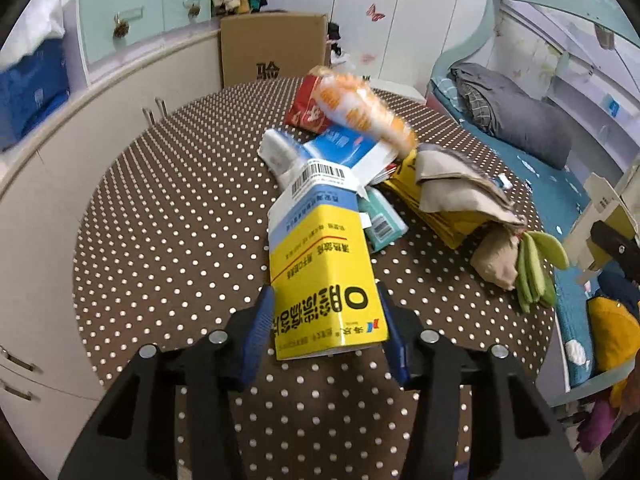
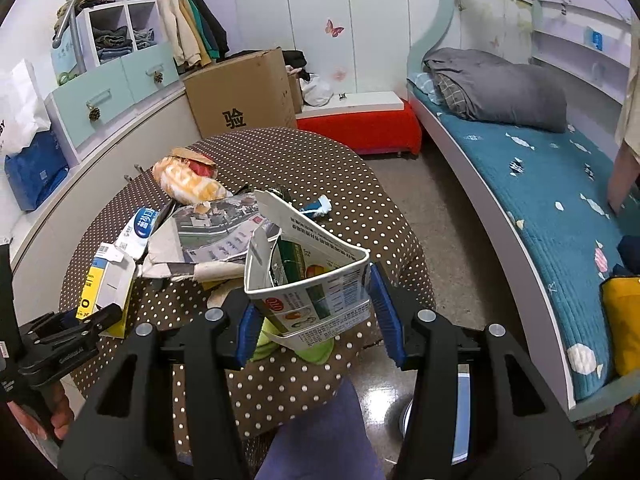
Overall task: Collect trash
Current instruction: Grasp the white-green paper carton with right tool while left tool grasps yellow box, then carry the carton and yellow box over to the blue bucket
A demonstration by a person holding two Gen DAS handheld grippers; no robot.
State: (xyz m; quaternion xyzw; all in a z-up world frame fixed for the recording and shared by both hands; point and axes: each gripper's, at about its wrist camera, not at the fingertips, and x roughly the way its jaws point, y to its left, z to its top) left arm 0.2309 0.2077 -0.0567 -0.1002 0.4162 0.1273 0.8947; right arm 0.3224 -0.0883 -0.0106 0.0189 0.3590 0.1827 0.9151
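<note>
My left gripper [image 1: 324,292] is shut on the near end of a yellow and blue carton [image 1: 320,256] with an open flap; whether it still rests on the dotted table [image 1: 180,200] I cannot tell. My right gripper [image 2: 312,296] is shut on an open white carton with green print [image 2: 316,276], held above the table's near edge. The left gripper [image 2: 92,320] and the yellow carton [image 2: 94,284] also show at the left of the right wrist view. More trash lies on the table: an orange snack bag [image 1: 360,108], a red packet [image 1: 308,108], a blue-white box [image 1: 344,148] and a teal box [image 1: 382,220].
A beige paper bag [image 1: 452,188] and green gloves [image 1: 536,272] lie at the table's right side. A cardboard box [image 1: 276,44] stands behind the table, cabinets [image 1: 40,216] on the left, a bed [image 2: 540,184] on the right, a red stool [image 2: 360,128] beyond. A person's purple-clad knee [image 2: 320,432] is below.
</note>
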